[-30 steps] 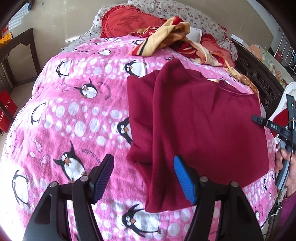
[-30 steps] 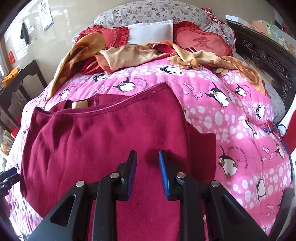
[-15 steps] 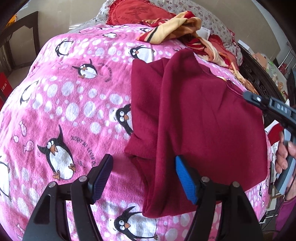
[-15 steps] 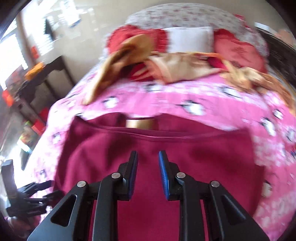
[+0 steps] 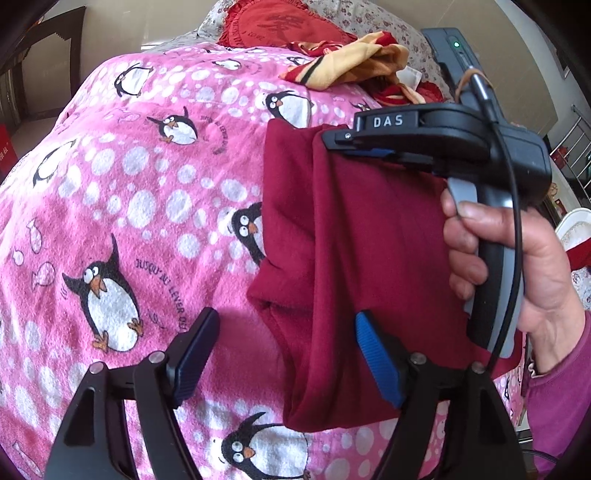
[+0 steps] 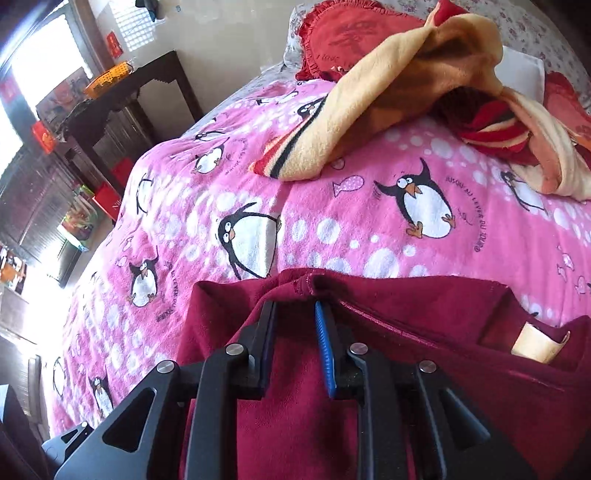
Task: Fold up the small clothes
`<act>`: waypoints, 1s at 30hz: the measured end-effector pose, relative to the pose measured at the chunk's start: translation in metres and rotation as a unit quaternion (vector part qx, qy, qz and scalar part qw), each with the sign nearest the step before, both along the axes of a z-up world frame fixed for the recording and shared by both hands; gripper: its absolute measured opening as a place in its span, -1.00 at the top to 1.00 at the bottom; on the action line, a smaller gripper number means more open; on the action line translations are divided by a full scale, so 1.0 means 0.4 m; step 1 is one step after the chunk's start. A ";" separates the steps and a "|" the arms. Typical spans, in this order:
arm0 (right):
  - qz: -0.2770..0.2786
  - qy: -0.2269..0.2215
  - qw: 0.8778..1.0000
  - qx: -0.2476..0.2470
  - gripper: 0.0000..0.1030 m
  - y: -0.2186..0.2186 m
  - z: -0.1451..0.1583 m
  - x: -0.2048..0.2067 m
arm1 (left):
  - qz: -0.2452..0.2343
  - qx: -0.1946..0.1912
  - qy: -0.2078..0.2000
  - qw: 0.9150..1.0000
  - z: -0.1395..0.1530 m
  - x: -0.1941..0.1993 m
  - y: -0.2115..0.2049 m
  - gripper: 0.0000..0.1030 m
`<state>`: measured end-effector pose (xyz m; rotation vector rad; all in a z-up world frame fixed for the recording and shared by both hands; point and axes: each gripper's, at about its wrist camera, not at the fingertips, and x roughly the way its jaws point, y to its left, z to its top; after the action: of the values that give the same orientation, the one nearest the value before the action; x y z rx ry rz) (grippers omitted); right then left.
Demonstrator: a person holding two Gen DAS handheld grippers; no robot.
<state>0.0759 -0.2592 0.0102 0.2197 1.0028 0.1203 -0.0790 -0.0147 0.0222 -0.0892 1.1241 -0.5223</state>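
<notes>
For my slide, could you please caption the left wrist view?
Right gripper pinches folded maroon garment; left gripper opening over penguin blanket.

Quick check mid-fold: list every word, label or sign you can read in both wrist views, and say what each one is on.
"DAS": white letters on the right gripper, seen from the left wrist view.
"JUSQU'AU LEVER DU JOUR": curved print beside the penguins on the pink penguin blanket.
"I LOVE...": embroidered on the red heart pillow, the rest unreadable, along with a large character.
Red signs on the dark cabinet: too blurred to read.

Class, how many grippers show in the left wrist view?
2: left gripper at bottom, jaws opening, edge of the maroon garment between; right gripper upper right, shut on it.
</notes>
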 end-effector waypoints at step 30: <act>0.045 0.034 0.997 -0.061 1.00 0.114 0.047 -0.026 | 0.013 -0.014 0.010 1.000 -0.008 0.020 0.006 -0.68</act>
<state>0.0655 -0.2134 0.0291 0.0679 1.0833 0.1336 -0.0710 -0.0121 0.0188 -0.1325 1.1337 -0.5143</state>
